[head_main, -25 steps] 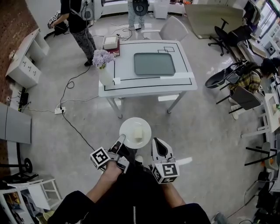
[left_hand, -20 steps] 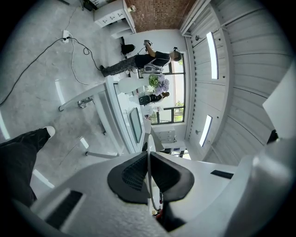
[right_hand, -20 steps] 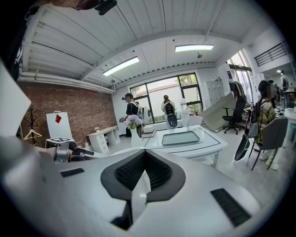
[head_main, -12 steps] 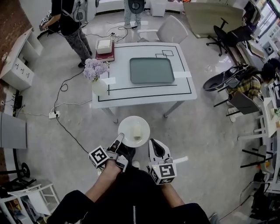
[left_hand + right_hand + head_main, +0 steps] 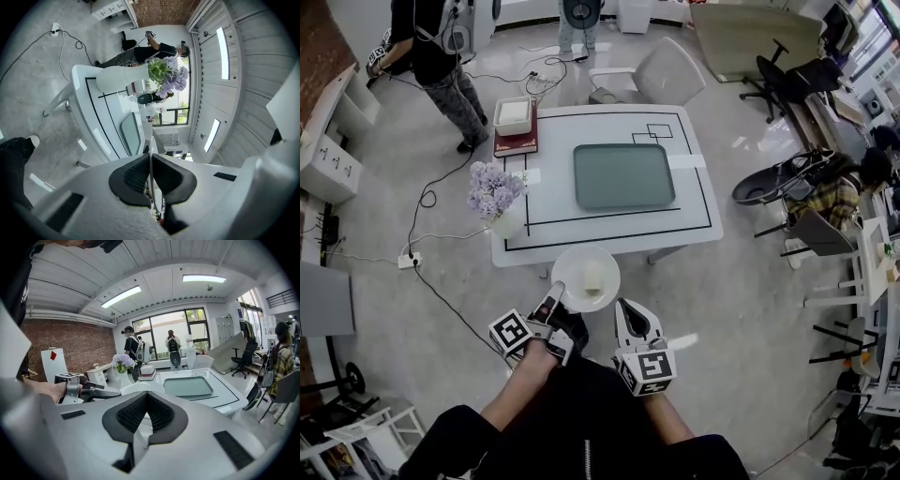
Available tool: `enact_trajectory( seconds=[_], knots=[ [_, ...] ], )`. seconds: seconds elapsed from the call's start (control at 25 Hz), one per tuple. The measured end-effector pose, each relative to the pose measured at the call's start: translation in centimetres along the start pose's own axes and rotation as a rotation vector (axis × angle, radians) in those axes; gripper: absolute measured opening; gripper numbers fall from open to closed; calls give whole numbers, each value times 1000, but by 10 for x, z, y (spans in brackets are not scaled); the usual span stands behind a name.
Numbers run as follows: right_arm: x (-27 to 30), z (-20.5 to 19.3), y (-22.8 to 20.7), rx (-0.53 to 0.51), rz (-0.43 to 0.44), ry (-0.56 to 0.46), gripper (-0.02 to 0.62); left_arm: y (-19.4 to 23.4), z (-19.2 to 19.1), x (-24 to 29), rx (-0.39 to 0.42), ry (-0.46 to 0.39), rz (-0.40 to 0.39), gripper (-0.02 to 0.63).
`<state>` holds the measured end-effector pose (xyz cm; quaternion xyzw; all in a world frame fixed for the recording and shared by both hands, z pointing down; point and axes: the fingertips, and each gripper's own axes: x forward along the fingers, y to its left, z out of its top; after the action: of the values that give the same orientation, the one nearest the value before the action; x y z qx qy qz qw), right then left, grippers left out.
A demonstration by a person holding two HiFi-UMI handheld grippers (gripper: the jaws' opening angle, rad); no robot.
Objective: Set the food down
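The left tool and right tool each clamp the near rim of the white plate, which hangs at the surface's near edge with the pale food block on it. This looks like the carry. Next, lower it level, perhaps onto the grey tray.

A tray is centred on the tabletop; flowers are set left of it, a plate before the near edge.

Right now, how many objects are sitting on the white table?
4: a grey-green tray in the middle, a vase of purple flowers at the near left corner, a white box on a red book at the far left. The plate hides some near edge.
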<state>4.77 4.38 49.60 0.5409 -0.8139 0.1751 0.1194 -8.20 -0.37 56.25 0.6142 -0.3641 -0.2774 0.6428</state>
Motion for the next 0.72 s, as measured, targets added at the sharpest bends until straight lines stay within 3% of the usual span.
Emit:
enact_trajectory(
  seconds=[0.36,0.72],
  knots=[
    [60,33,-12,-4,-8,-16,8,0,49,55,5,34,5,15],
    [84,42,-26,21,-32,-20,8,-2,62,86,-10,60,-2,15]
  ],
)
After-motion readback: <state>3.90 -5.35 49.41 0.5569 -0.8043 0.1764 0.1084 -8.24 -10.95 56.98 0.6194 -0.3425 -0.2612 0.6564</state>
